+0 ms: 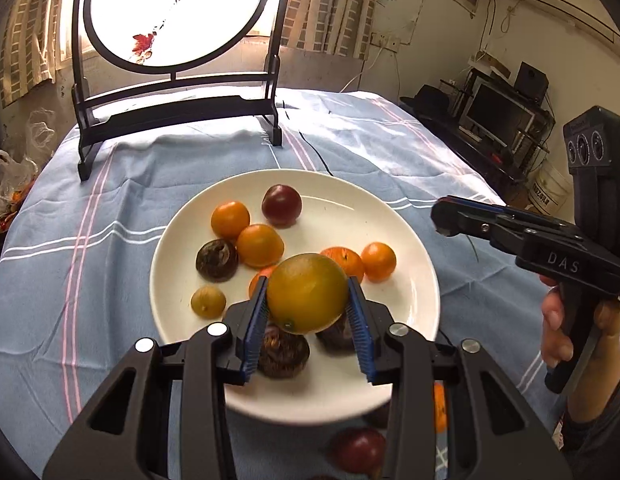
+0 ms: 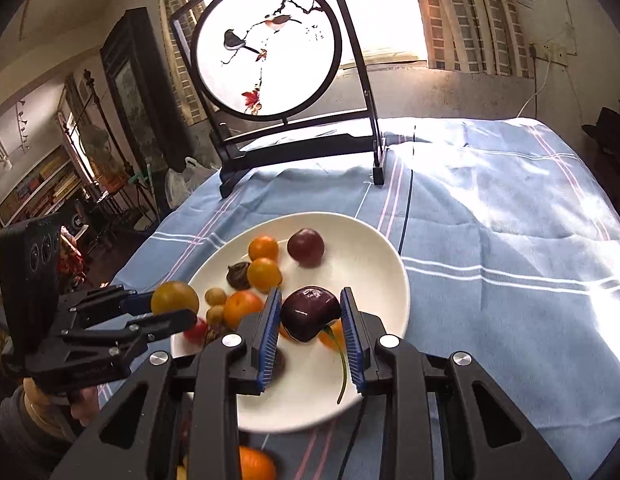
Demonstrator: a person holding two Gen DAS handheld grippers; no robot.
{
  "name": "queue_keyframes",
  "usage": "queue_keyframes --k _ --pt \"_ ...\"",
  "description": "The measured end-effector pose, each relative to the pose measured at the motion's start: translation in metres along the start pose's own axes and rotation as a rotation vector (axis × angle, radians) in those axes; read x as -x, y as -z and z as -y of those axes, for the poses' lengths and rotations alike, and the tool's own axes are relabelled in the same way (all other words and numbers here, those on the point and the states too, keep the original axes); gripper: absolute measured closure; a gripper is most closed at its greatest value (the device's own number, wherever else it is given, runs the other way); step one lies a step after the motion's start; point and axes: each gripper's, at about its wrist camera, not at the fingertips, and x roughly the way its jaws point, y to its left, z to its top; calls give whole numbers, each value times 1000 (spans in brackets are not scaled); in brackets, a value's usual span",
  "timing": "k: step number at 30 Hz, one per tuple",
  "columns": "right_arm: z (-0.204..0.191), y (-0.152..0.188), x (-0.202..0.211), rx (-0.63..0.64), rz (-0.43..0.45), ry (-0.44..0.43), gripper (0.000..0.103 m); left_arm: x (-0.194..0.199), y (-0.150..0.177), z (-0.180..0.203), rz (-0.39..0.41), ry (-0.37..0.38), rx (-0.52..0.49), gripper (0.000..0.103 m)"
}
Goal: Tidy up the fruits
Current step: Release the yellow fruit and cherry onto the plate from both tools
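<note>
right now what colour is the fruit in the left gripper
Yellow-orange with a greenish tinge; the fruit shows best in the left wrist view.

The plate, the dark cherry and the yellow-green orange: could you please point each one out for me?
plate (image 2: 385,256): right wrist view, bare far rim.
cherry (image 2: 310,312): right wrist view, middle of its skin, between the right gripper's pads.
orange (image 1: 308,292): left wrist view, centre of its rind, between the left gripper's pads.
</note>
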Motion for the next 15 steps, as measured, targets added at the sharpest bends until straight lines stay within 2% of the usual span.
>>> queue_keyframes --k 4,5,6,7,8,12,15 --pt "2 -11 -28 -11 -8 14 73 -32 -15 -2 -40 -4 2 65" --pt "2 -12 -33 -12 -11 20 73 -37 -17 -2 -48 0 4 63" --pt "3 -12 -36 -13 -11 27 65 -39 -18 -3 -47 -4 9 47" --pt "4 -11 -36 -19 2 30 50 -39 -19 -5 -35 -12 20 37" --pt "5 -9 -34 -29 11 23 46 -35 -19 -6 -11 -17 30 30" --pt "5 3 -13 -37 18 -13 46 -9 -9 -4 28 -18 21 30" --pt "3 23 13 -28 35 -48 46 21 17 3 38 -11 -33 30"
